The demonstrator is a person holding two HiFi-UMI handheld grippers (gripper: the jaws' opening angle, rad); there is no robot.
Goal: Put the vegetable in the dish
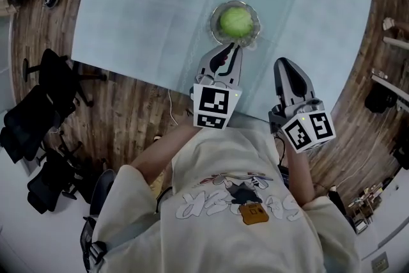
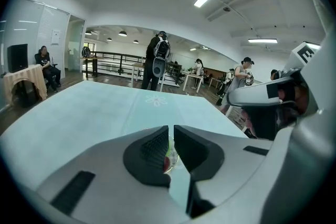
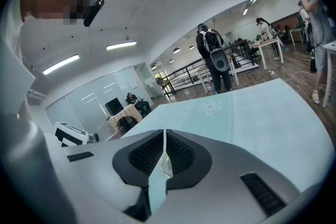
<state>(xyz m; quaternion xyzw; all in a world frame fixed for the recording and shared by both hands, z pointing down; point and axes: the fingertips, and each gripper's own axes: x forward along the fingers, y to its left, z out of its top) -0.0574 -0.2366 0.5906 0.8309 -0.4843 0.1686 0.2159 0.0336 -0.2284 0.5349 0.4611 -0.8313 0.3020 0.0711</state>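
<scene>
Green vegetable lying in the glass dish, which stands near the middle of the table's near edge. The left gripper is the nearer: it points at the dish from just beside its near rim, jaws closed on nothing. The right gripper, likewise clenched and empty, sits further along that edge. The vegetable is round and smooth, with no long axis. The dish is shallow and clear. The tablecloth is pale blue and matte.
</scene>
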